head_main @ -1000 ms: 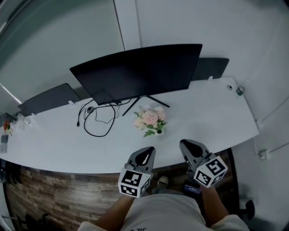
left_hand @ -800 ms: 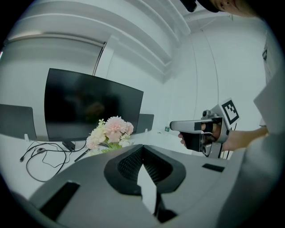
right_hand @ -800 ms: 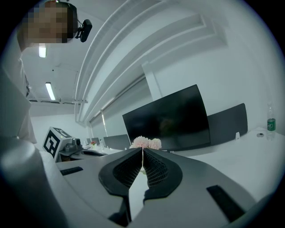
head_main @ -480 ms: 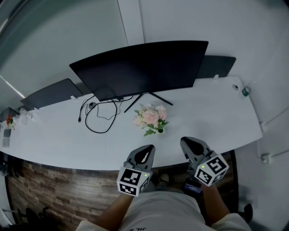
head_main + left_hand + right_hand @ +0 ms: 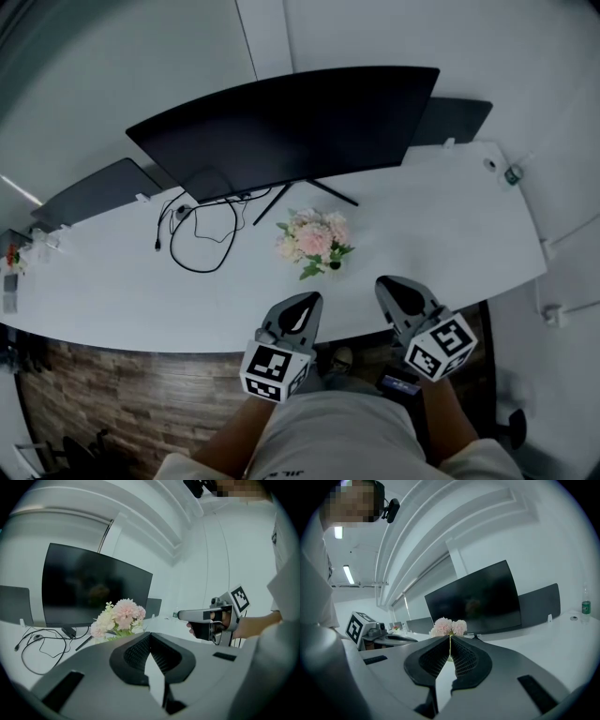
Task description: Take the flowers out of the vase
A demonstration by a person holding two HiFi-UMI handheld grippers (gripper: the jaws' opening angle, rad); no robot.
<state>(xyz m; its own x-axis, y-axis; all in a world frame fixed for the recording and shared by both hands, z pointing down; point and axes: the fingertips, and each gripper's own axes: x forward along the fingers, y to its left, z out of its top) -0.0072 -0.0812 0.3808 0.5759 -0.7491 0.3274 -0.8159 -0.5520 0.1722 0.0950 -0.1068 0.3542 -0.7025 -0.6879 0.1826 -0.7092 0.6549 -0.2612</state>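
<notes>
Barely anything has changed from a second ago. The head camera has tipped a bit, so the monitor (image 5: 281,131) sits higher in the head view. The flowers (image 5: 315,241) stay put mid-desk, in front of the monitor's stand. Both grippers still hang over the near edge of the desk (image 5: 441,225), well short of the bouquet.

The left gripper (image 5: 302,305) has its jaws pressed together with nothing between them. Same for the right gripper (image 5: 394,291), whose view lines the pink blooms up right past its tips.

Only the head view shows the looped black cable (image 5: 202,239) left of the flowers. The left gripper view catches the right gripper side-on in a hand. The right gripper view shows a small bottle (image 5: 586,605) standing at the desk's far end.

The vase is buried under the blooms from above and blocked by the gripper bodies, so I can't make it out.
</notes>
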